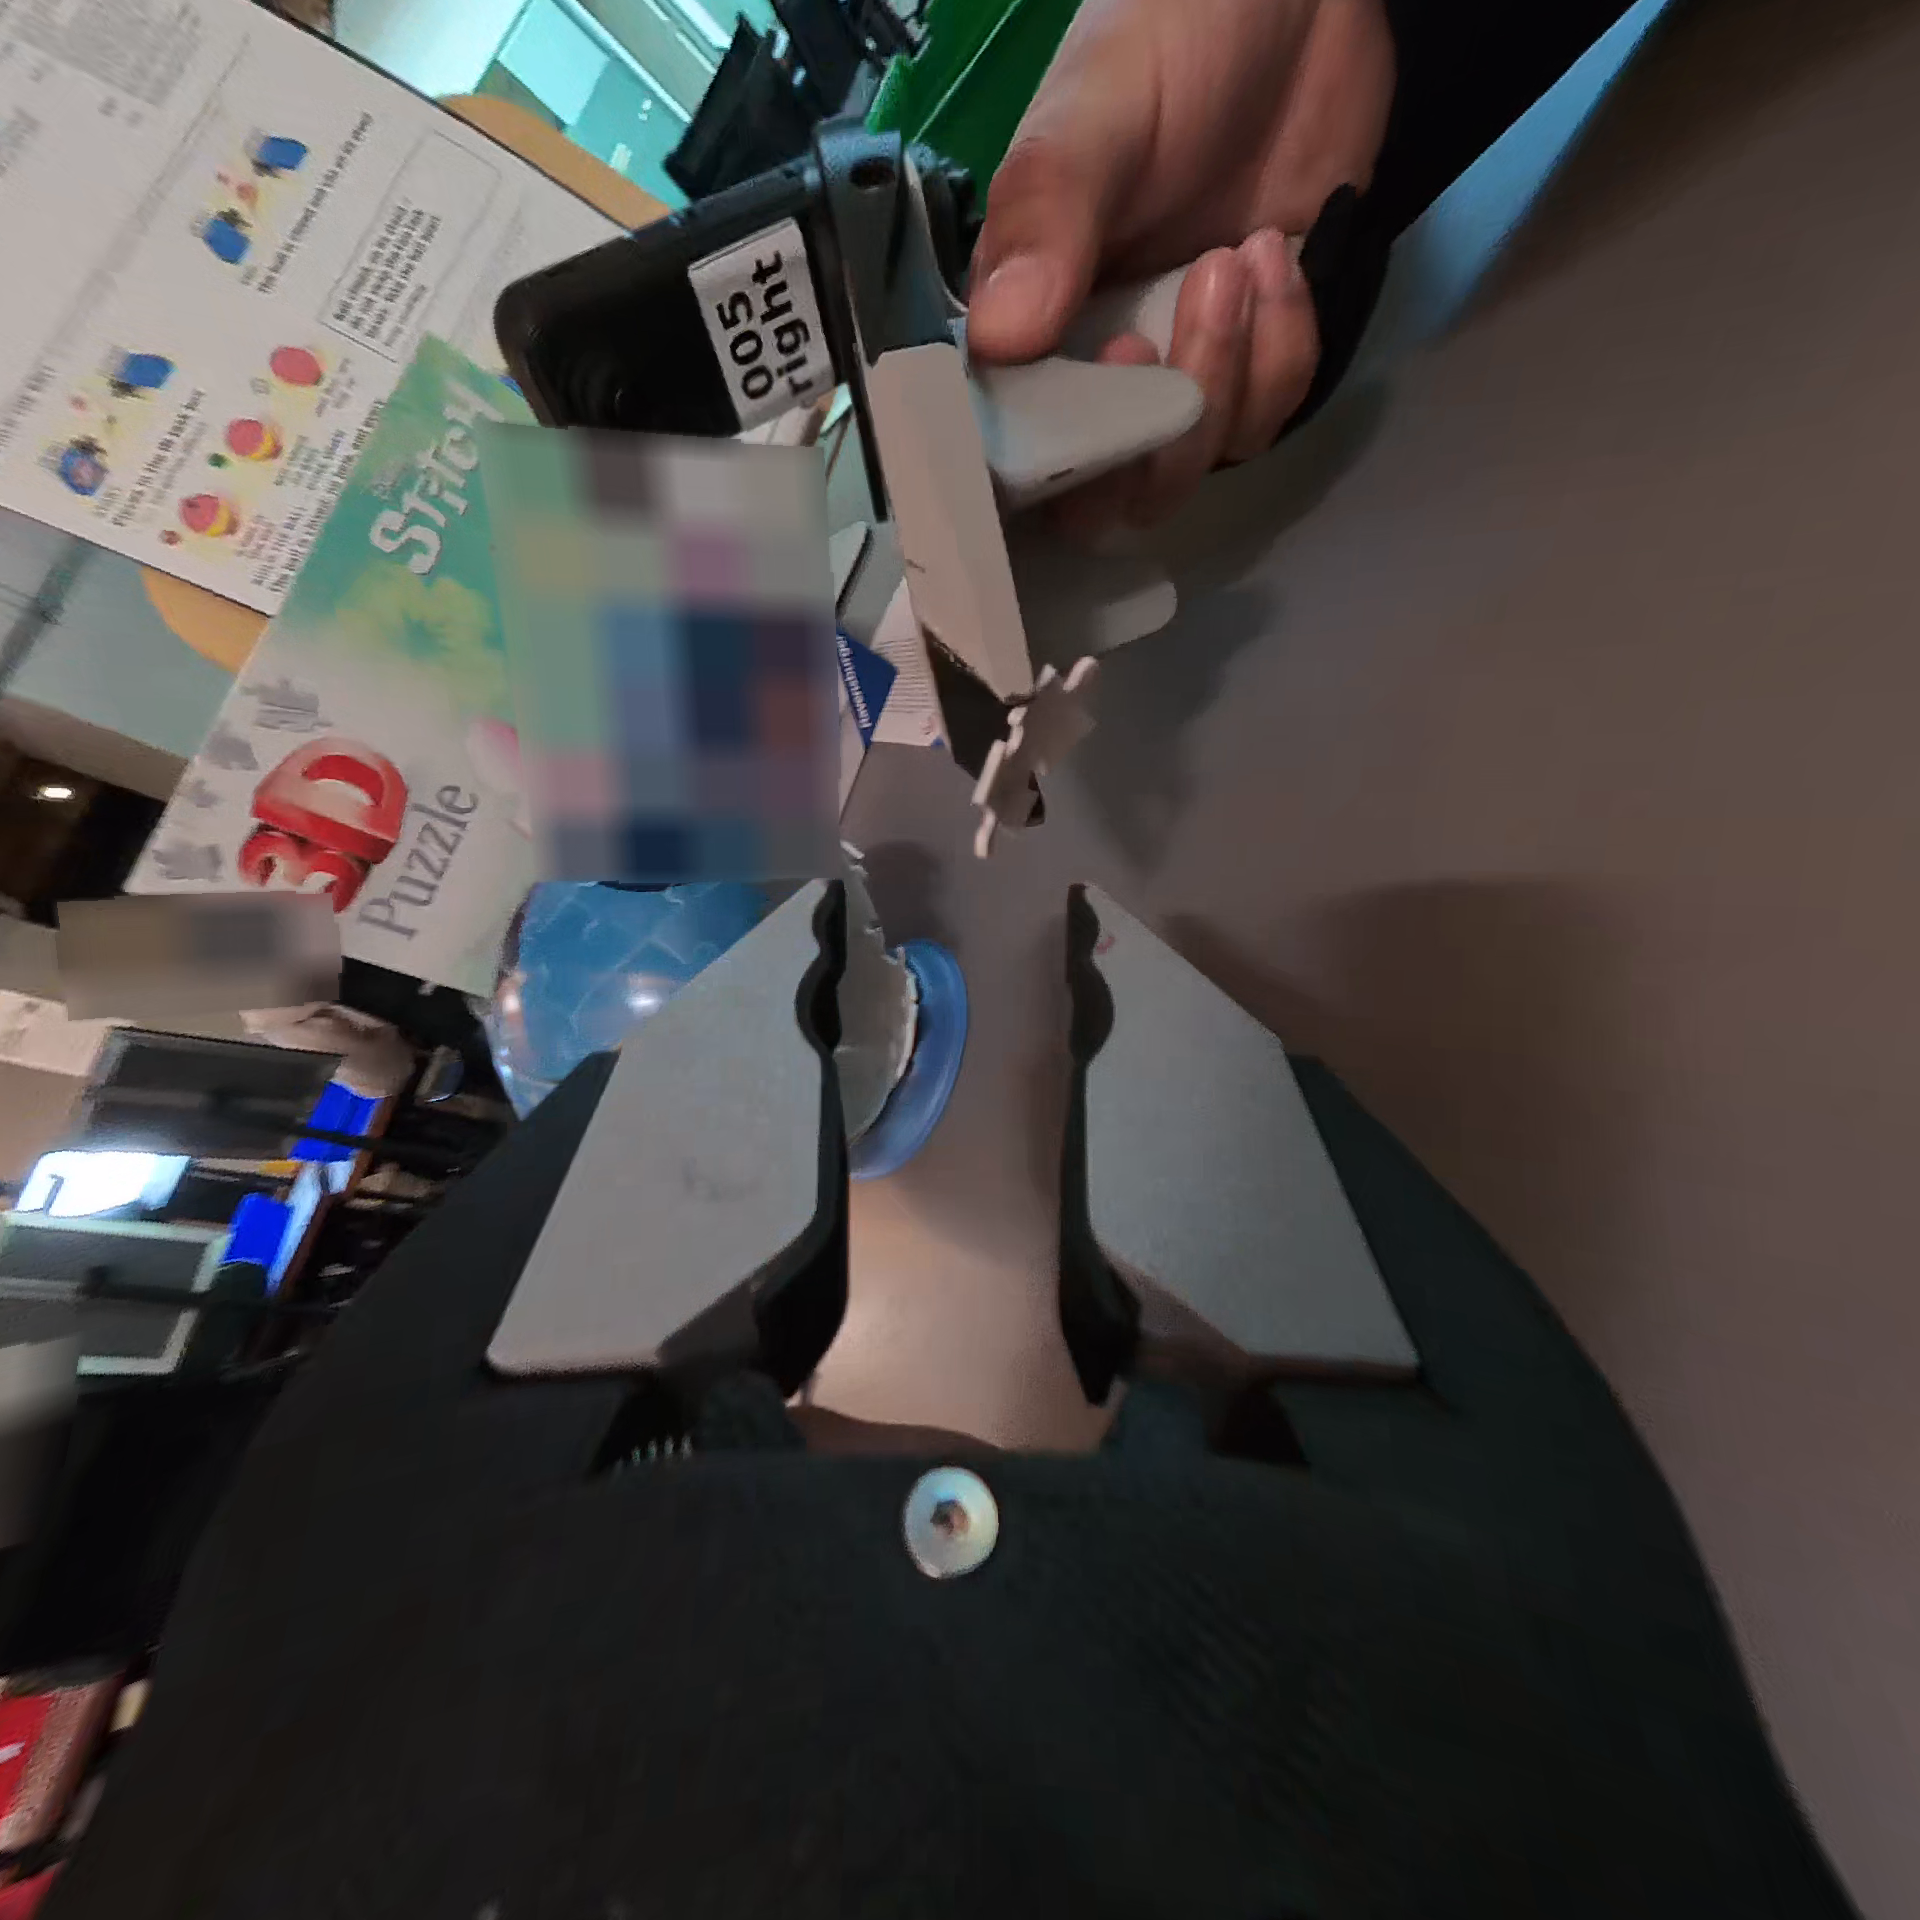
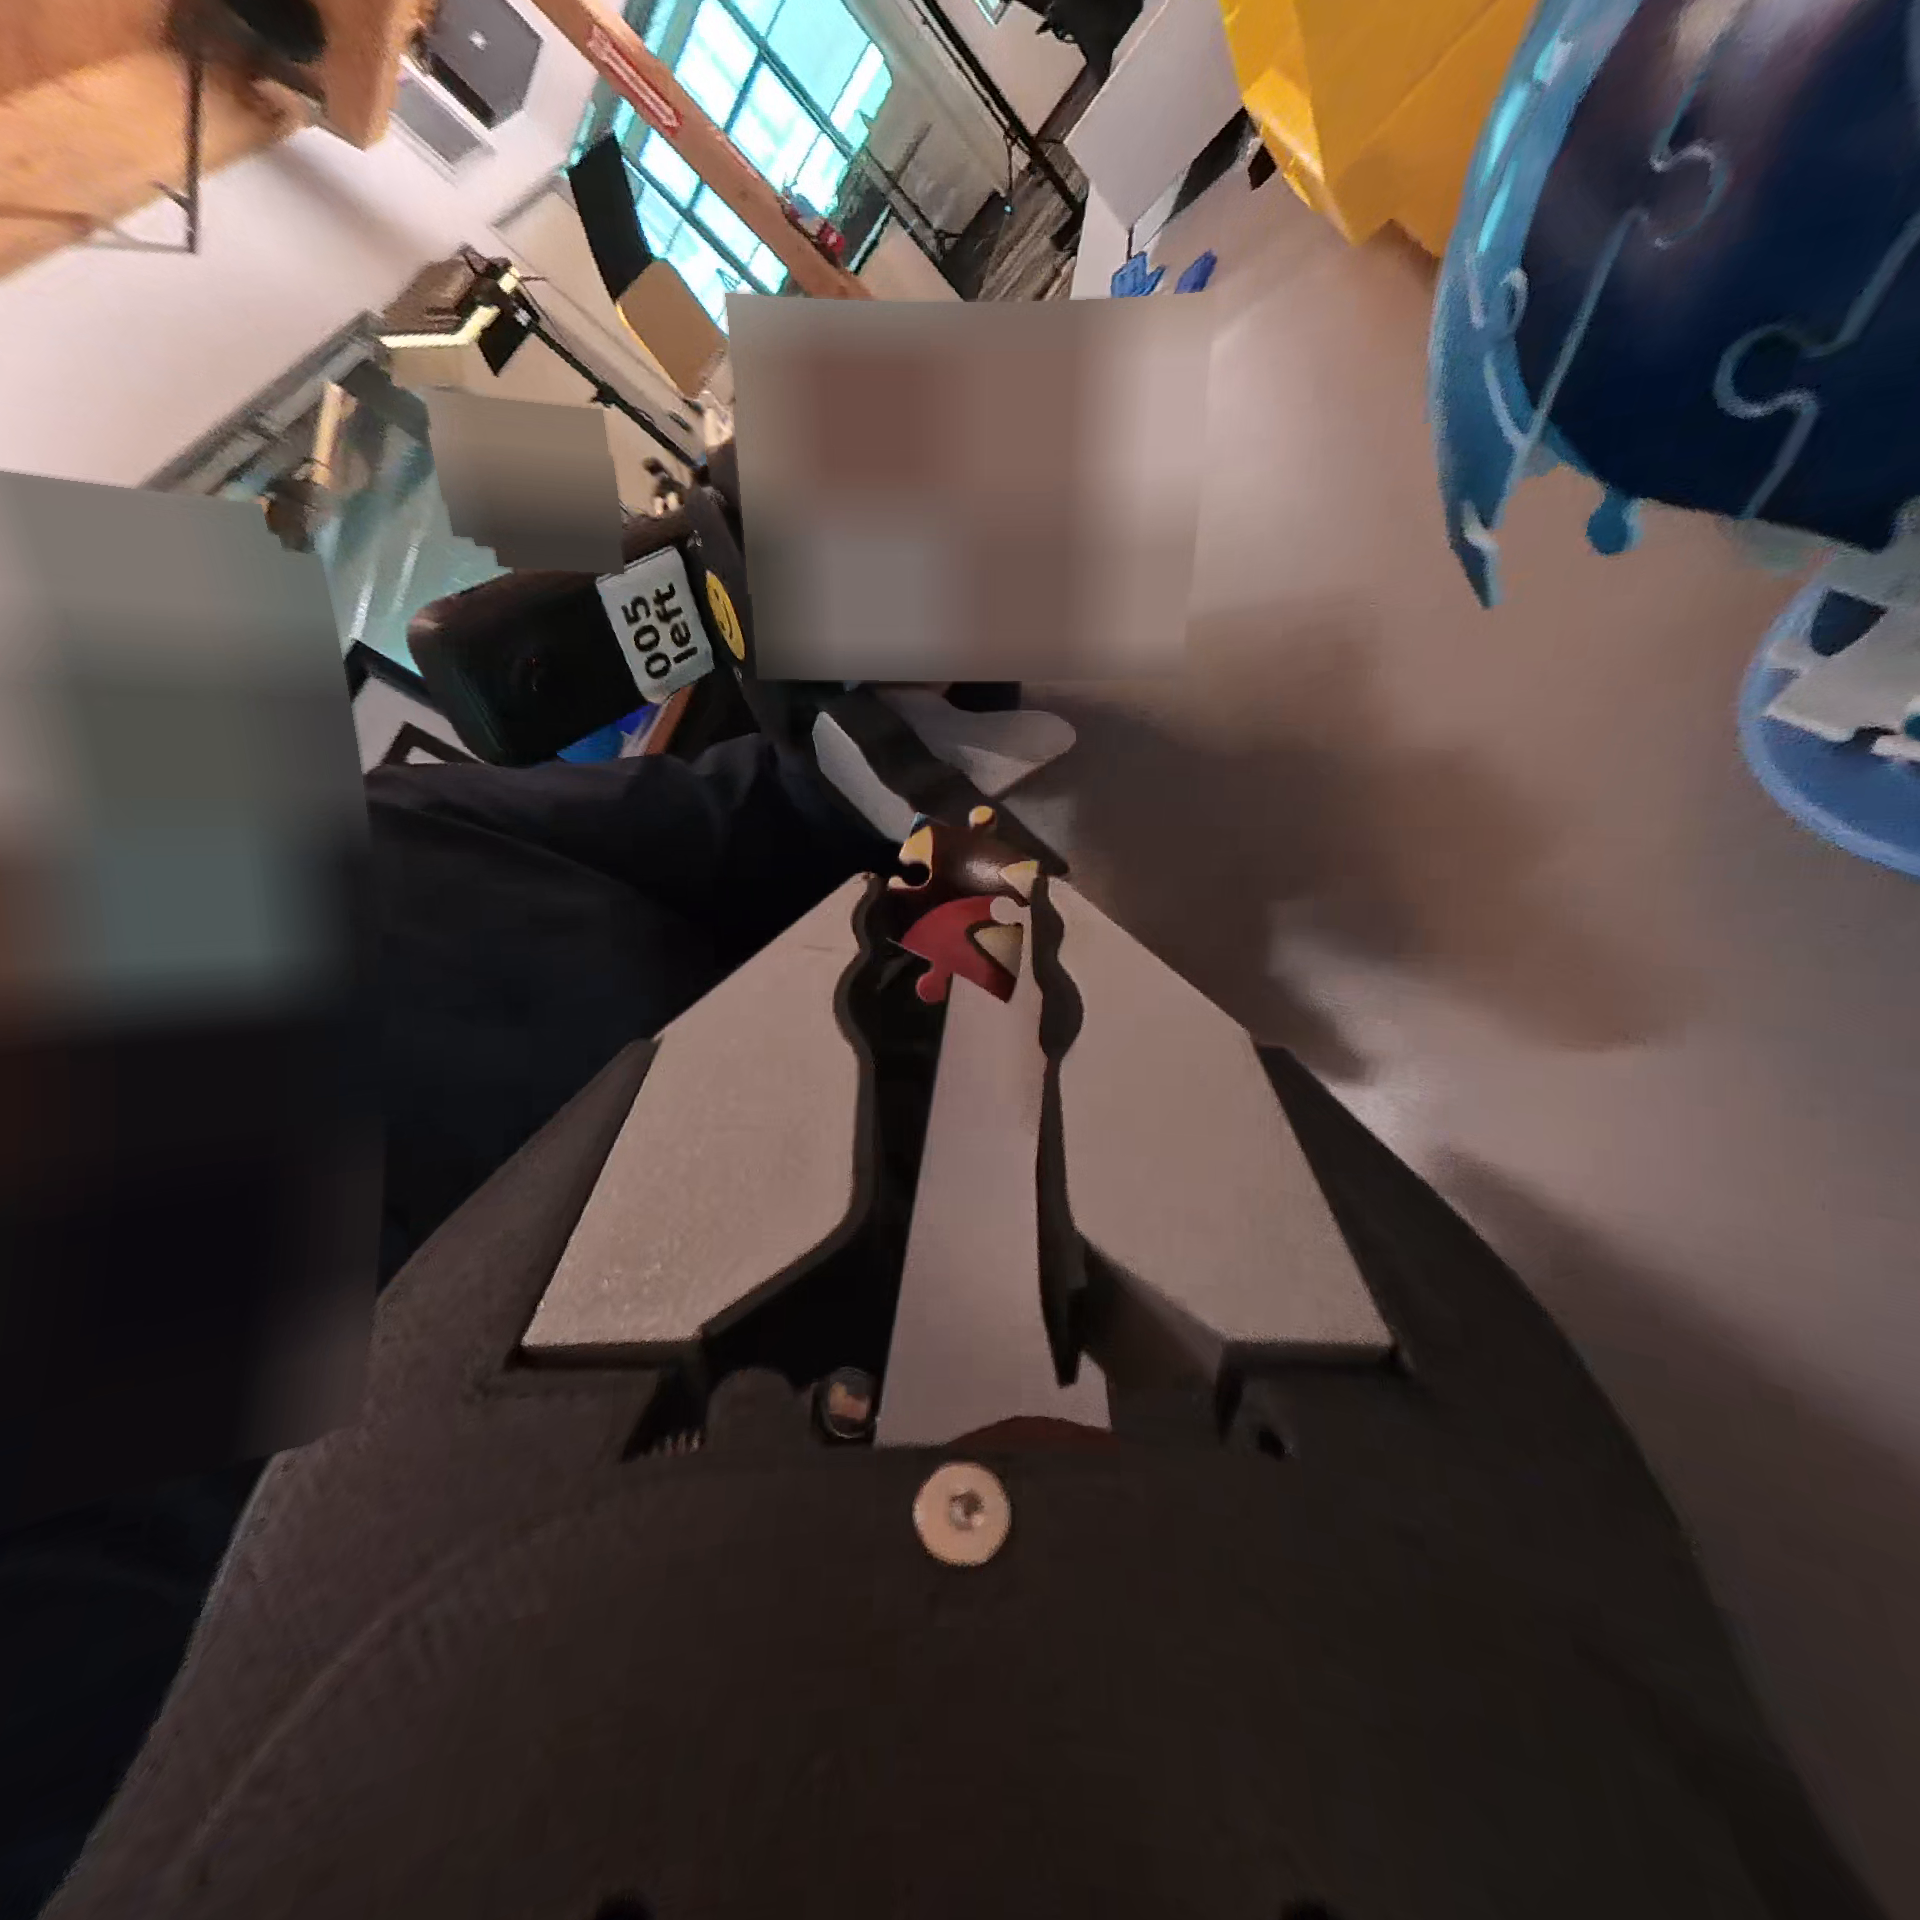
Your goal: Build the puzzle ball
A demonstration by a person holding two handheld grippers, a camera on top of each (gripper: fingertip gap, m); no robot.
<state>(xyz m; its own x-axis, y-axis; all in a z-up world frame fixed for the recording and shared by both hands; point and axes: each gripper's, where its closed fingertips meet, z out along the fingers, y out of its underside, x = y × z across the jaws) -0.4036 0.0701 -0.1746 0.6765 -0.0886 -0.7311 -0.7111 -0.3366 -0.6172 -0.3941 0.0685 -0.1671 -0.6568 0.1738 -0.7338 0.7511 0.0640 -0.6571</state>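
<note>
My fingers, two pairs. Left gripper (image 1: pixel 951 914): spread wide, nothing between them. Right gripper (image 2: pixel 961 914): clenched on one puzzle piece (image 2: pixel 961 920) by its edge, lifted clear of the worktop (image 1: pixel 1558 727).

One puzzle ball (image 2: pixel 1704 270), part-built, blue, open at its lower rim, beside one blue ring stand (image 2: pixel 1829 748) toward the worktop's far side; whether they touch, I cannot tell. Likely a light, hollow shell that could spring apart if squeezed; best steadied at the finished wall.

One puzzle box (image 1: pixel 416 665), propped behind the ball.

One loose piece, the held one: thin, stiff, probably slick; grip its body, leaving tabs free.
</note>
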